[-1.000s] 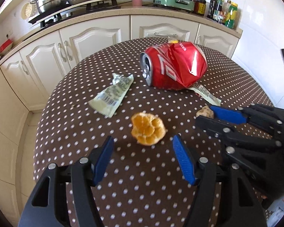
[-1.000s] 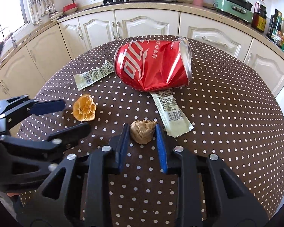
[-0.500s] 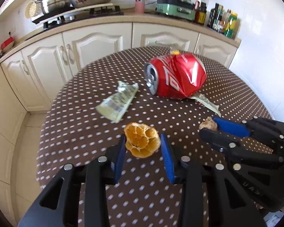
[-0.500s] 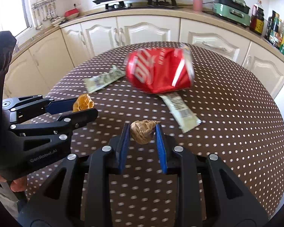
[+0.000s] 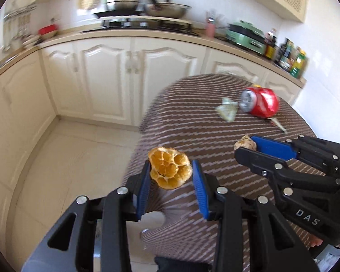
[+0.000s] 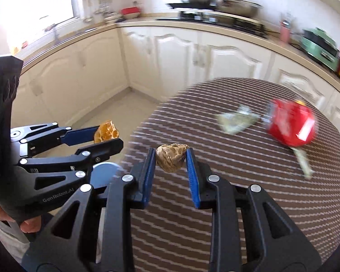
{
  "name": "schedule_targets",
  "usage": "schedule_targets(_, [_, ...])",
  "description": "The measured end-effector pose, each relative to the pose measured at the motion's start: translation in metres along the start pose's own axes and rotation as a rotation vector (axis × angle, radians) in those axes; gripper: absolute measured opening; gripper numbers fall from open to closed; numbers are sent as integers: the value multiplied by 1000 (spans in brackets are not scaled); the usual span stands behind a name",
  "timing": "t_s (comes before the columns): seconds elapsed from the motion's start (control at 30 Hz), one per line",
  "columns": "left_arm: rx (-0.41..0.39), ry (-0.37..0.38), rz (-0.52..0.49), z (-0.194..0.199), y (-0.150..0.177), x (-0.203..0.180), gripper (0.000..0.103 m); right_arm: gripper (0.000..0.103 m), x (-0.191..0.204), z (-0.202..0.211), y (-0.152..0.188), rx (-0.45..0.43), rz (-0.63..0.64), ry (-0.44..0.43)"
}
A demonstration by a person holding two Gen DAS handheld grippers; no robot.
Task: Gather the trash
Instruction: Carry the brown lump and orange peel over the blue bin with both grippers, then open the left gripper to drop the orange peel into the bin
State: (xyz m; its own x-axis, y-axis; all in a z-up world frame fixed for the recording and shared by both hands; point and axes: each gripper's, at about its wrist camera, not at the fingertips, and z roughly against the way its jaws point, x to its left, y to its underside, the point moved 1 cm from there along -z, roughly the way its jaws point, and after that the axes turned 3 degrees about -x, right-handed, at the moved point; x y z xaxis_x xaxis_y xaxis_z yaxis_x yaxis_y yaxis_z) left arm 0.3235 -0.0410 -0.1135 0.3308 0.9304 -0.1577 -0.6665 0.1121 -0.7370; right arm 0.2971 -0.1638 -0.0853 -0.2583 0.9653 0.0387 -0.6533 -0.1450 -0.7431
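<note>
My left gripper (image 5: 171,165) is shut on a dried orange peel (image 5: 168,171) and holds it in the air over the left edge of the dotted brown table (image 5: 192,136). My right gripper (image 6: 170,151) is shut on a crumpled brown lump (image 6: 171,157), also lifted off the cloth. Each wrist view shows the other gripper alongside: the right gripper (image 5: 246,146) with the lump, the left gripper (image 6: 108,133) with the peel (image 6: 106,133). A crushed red can (image 5: 260,105) and a greenish wrapper (image 5: 226,112) lie far back on the table.
A second wrapper (image 6: 303,161) lies just in front of the can (image 6: 291,125). A bluish round object (image 6: 102,174) shows below the table's edge. Cream cabinets (image 5: 106,79) and tiled floor (image 5: 68,158) lie to the left. A person's hand (image 6: 31,224) grips the left tool.
The left gripper shut on the orange peel and lifted it. Both grippers swung left and back from the can, carrying peel and lump to the table's left edge.
</note>
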Motion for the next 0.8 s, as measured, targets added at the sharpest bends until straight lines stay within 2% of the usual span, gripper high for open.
schedule_targets(0.23, [28, -100, 141, 18, 48, 110, 36, 27, 107, -52, -5, 62, 91, -133])
schedule_targets(0.33, [71, -138, 224, 12, 77, 154, 36, 27, 153, -94, 6, 126, 114, -185])
schedule_targets(0.5, [166, -198, 345, -14, 130, 218, 36, 27, 204, -162, 29, 255, 124, -241])
schedule_targets(0.63, [236, -215, 426, -42, 162, 254, 36, 27, 226, -214, 48, 350, 115, -254])
schedule_targets(0.8, [280, -220, 483, -76, 181, 283, 36, 27, 234, -256, 60, 391, 88, -229])
